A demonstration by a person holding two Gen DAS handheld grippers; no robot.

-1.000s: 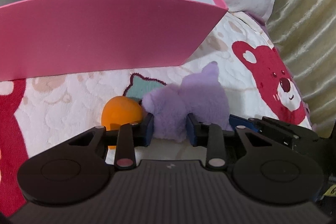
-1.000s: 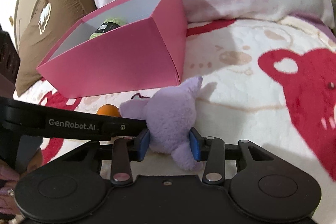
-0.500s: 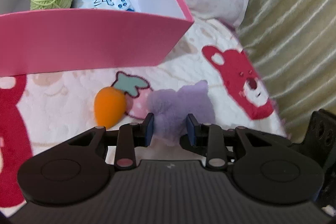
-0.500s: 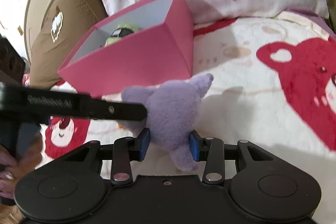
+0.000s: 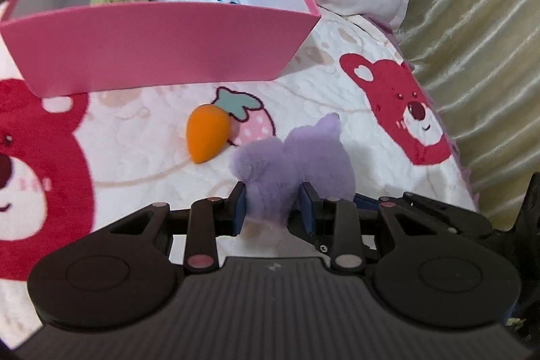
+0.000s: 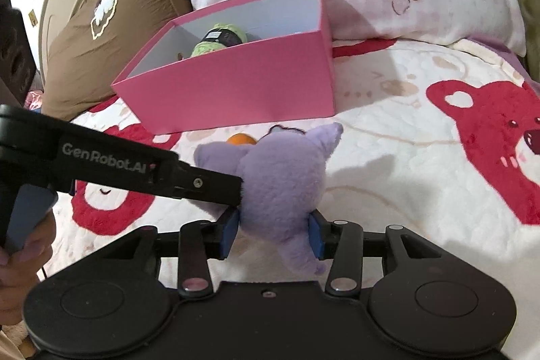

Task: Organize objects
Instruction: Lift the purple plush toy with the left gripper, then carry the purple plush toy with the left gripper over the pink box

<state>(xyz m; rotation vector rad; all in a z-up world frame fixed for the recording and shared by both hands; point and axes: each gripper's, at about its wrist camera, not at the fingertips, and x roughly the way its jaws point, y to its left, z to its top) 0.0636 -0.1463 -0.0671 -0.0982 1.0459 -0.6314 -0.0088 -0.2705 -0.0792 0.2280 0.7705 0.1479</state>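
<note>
Purple plush toy (image 5: 297,164) hangs above the bear-print bedspread (image 5: 337,83), pinched by both grippers. Left gripper (image 5: 272,208) fingers clamp one lobe; right gripper (image 6: 275,233) fingers are easing apart around its body. Pink cardboard box (image 5: 162,46), likely its destination, waits at eleven o'clock.

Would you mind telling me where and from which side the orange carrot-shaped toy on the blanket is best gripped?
Probably across the carrot toy's broad rounded upper half, coming down from above. It lies flat on the blanket, tapered tip toward the camera, so fingers would likely slip off the narrow end. Its flanks are clear; the pink box stands apart behind it.
</note>
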